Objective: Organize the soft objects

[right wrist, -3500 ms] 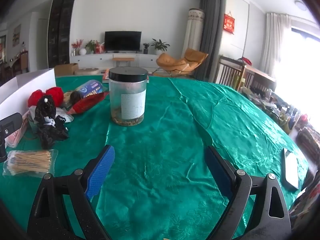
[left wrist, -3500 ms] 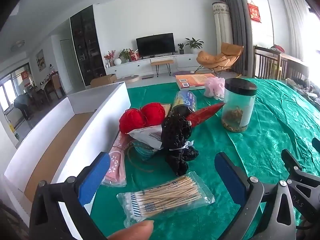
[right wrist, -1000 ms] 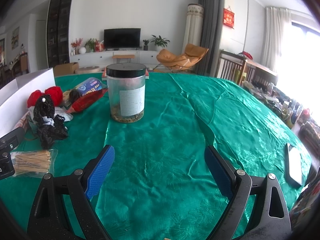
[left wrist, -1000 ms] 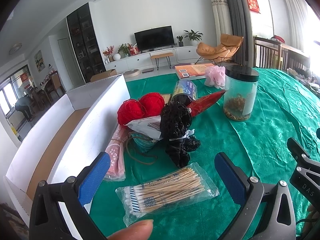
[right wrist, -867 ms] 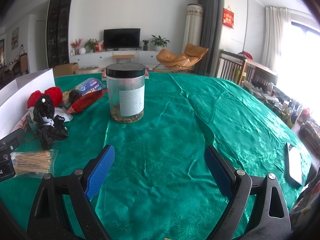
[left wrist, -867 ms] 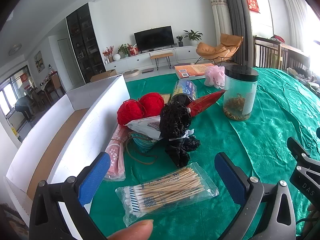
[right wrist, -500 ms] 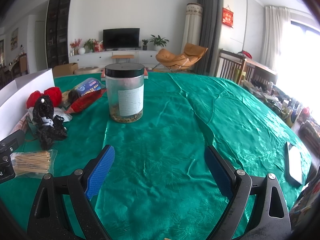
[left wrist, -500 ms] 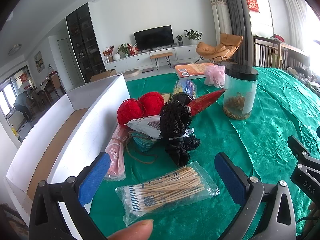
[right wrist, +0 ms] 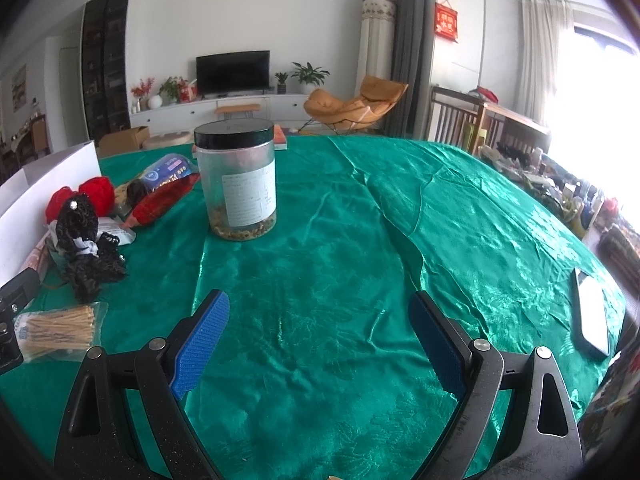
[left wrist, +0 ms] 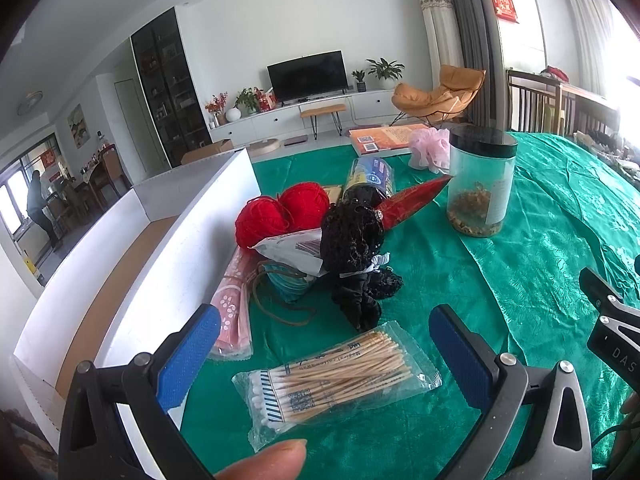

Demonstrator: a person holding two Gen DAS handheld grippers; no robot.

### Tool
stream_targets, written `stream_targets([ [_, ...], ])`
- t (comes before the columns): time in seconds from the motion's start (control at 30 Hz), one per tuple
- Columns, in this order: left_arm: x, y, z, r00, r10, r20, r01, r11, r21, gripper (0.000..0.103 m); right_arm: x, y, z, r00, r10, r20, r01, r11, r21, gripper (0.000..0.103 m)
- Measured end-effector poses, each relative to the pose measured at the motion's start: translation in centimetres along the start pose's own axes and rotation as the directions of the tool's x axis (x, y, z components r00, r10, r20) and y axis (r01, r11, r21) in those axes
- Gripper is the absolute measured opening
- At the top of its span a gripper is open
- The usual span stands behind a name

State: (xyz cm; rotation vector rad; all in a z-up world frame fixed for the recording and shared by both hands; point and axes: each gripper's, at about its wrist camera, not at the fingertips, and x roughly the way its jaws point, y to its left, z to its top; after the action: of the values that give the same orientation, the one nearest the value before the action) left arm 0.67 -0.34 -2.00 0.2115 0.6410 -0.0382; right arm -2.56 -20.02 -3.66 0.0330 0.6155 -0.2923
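left gripper (left wrist: 324, 354) wide open above the green tablecloth (left wrist: 540, 248), holding nothing, the packet of cotton swabs (left wrist: 336, 378) lying between its blue pads (left wrist: 188, 356). just behind the packet, a black knitted toy (left wrist: 354, 256), two red yarn balls (left wrist: 282, 210) and a pink packet (left wrist: 232, 312), all beside the white box (left wrist: 168, 248). further back, a pink mesh sponge (left wrist: 430, 152) near the lidded jar (left wrist: 480, 184). right gripper (right wrist: 318, 338) also wide open and empty, over bare cloth, well apart from the jar. at the right edge, a phone (right wrist: 592, 316).
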Motion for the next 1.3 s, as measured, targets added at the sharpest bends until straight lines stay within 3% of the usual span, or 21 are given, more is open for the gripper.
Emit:
stream_targets([
  [1.3, 0.27, 0.03, -0.06, 1.000, 0.001, -0.017, -0.001, 1.000, 0.008, 0.103, 0.52, -0.49, 0.29, 1.000, 0.009, -0.020, -0.009, 1.000, 0.027, 0.093],
])
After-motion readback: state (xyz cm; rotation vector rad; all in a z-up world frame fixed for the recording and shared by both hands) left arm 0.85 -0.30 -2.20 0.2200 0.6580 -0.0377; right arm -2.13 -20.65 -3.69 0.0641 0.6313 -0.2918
